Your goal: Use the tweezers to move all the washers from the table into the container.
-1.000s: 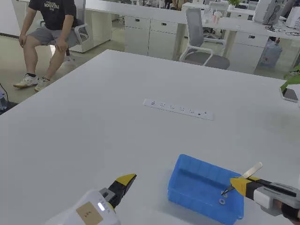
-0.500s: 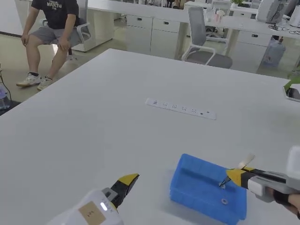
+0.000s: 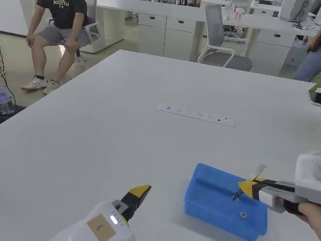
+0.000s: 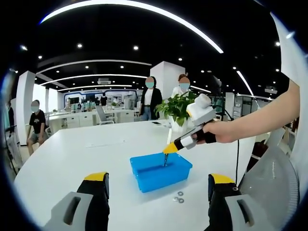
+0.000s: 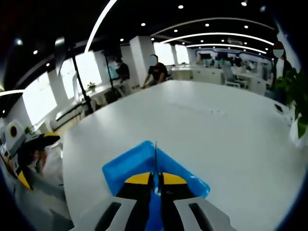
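The right tool (image 3: 246,188), clenched on the tweezers (image 3: 257,172), is pointing their tips down into the blue container (image 3: 205,198) holding one washer (image 3: 243,215), while two washers (image 4: 179,197) are lying low-centre on the tabletop (image 3: 125,130), just beside its wall facing the released left tool (image 3: 133,197).

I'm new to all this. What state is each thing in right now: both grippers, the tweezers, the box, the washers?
Left gripper: open, holding nothing.
Right gripper: shut on the tweezers.
Tweezers: clamped, tips pointing down over the container.
Container: upright, open top, one washer inside.
Two washers: flat on the table beside the container.
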`<state>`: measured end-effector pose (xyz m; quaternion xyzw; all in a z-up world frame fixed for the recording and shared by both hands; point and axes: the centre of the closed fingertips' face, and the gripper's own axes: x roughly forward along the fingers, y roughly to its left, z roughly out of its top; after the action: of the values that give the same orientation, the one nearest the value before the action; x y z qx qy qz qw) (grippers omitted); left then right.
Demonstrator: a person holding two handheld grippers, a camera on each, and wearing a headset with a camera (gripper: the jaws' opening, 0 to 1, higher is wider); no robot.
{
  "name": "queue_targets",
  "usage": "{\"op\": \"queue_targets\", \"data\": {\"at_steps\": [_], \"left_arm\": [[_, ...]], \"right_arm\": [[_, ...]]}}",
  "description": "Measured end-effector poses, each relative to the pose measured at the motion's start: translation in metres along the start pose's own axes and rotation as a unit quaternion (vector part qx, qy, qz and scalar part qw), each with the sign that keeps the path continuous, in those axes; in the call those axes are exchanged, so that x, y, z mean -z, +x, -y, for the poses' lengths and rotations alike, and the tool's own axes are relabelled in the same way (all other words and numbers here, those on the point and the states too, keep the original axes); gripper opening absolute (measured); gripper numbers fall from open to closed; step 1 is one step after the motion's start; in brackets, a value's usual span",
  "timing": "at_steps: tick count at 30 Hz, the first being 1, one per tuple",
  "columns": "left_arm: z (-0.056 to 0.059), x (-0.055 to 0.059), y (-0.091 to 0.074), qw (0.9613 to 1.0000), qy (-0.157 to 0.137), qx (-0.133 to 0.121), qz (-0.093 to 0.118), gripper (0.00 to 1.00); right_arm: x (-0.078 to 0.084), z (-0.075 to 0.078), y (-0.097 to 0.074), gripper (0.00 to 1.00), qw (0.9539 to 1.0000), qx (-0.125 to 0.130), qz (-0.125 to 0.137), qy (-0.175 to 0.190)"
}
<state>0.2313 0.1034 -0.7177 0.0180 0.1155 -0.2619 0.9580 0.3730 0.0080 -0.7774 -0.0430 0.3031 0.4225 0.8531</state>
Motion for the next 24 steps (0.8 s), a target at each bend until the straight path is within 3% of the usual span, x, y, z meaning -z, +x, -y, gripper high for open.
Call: {"op": "queue_targets", "data": {"at_steps": [14, 24], "left_arm": [[0.0, 0.0, 0.0, 1.0, 0.001, 0.0, -0.001, 0.86], [0.002, 0.0, 0.0, 1.0, 0.001, 0.002, -0.002, 0.86]], "right_arm": [[0.012, 0.011, 0.01, 0.03, 0.9996, -0.001, -0.028, -0.005], [0.022, 0.01, 0.012, 0.03, 0.9992, -0.001, -0.039, -0.012]]}}
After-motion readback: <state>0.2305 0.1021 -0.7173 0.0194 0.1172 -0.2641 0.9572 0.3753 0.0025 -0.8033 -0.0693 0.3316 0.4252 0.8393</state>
